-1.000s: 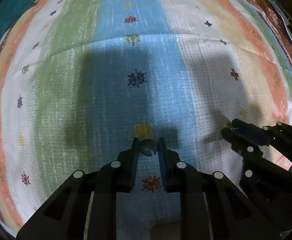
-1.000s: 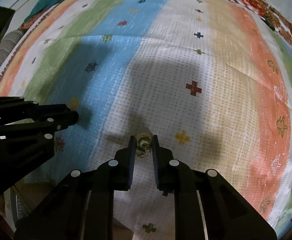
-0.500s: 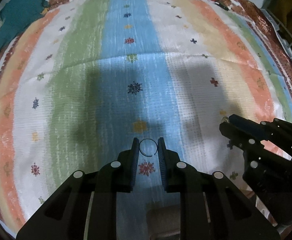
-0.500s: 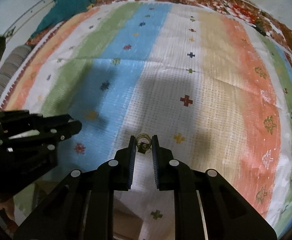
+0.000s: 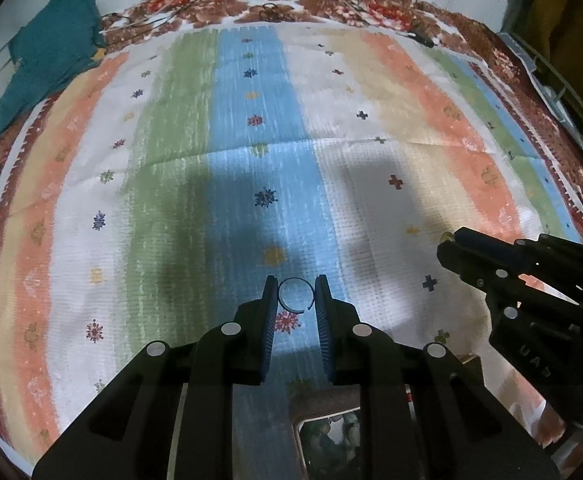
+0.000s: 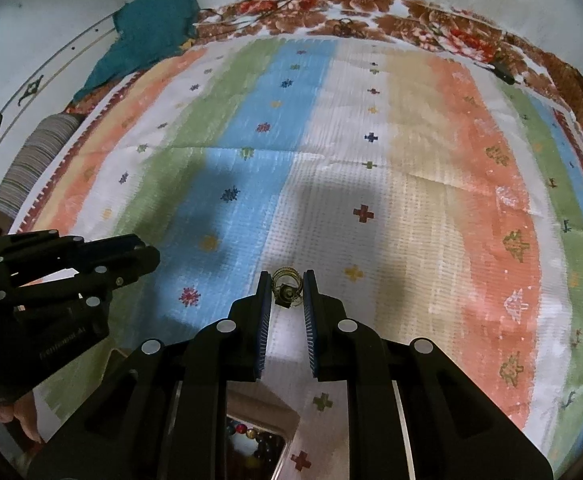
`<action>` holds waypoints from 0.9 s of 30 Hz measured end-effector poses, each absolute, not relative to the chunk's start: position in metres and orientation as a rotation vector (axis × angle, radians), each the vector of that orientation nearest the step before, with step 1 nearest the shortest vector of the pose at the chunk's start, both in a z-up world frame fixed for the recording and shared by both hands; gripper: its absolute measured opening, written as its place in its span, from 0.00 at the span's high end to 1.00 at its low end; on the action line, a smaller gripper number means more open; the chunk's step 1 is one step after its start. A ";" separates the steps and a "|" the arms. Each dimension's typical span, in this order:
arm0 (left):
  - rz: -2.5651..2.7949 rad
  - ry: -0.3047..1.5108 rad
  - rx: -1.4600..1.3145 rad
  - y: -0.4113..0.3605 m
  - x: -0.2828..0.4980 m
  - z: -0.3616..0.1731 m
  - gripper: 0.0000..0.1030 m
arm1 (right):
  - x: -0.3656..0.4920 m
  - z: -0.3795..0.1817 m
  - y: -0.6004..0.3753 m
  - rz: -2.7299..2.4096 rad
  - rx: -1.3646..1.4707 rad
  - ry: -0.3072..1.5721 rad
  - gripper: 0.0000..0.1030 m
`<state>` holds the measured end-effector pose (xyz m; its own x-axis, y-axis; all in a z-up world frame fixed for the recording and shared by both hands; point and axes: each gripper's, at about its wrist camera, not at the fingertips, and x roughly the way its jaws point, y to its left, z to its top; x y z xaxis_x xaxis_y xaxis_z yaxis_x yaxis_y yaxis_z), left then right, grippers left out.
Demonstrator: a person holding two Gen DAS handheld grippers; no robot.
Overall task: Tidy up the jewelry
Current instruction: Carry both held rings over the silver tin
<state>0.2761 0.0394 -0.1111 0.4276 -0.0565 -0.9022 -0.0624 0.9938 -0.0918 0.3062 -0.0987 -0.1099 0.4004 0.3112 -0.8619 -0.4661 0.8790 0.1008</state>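
My left gripper (image 5: 296, 294) is shut on a thin dark open ring (image 5: 296, 295), held above the blue stripe of the bedspread. My right gripper (image 6: 287, 291) is shut on a small gold coiled ring (image 6: 287, 290) with a dark stone, above the white stripe. In the left wrist view the right gripper (image 5: 447, 246) comes in from the right with a glint of gold at its tip. In the right wrist view the left gripper (image 6: 153, 254) comes in from the left; its ring is hidden there. A box with coloured beads (image 6: 257, 446) shows at the bottom, under my right gripper.
A striped bedspread (image 5: 171, 200) with small cross and flower motifs covers the bed. A teal cloth (image 5: 47, 60) lies at the far left corner, cables (image 6: 343, 26) run along the floral far border, and a small dark object (image 5: 421, 38) lies at the far right. A striped cushion (image 6: 31, 160) sits at the left edge.
Both grippers have risen from the bedspread, each carrying its ring; more of the bed and the far wall has come into view. The jaws have not changed.
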 end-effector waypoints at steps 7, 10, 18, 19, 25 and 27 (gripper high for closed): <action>-0.013 1.092 -0.134 0.038 0.263 -0.094 0.82 | 0.297 -0.101 -0.104 0.499 -0.156 1.030 0.84; -0.023 1.076 -0.133 0.034 0.256 -0.087 0.82 | 0.292 -0.098 -0.105 0.500 -0.157 1.022 0.84; -0.056 1.033 -0.122 0.024 0.237 -0.069 0.82 | 0.277 -0.088 -0.109 0.510 -0.160 0.996 0.84; -0.059 1.028 -0.121 0.024 0.234 -0.067 0.82 | 0.275 -0.087 -0.110 0.512 -0.161 0.992 0.84; -0.073 1.004 -0.115 0.021 0.219 -0.058 0.82 | 0.263 -0.081 -0.113 0.520 -0.169 0.980 0.84; -0.076 0.999 -0.112 0.020 0.214 -0.056 0.82 | 0.258 -0.079 -0.114 0.525 -0.170 0.975 0.84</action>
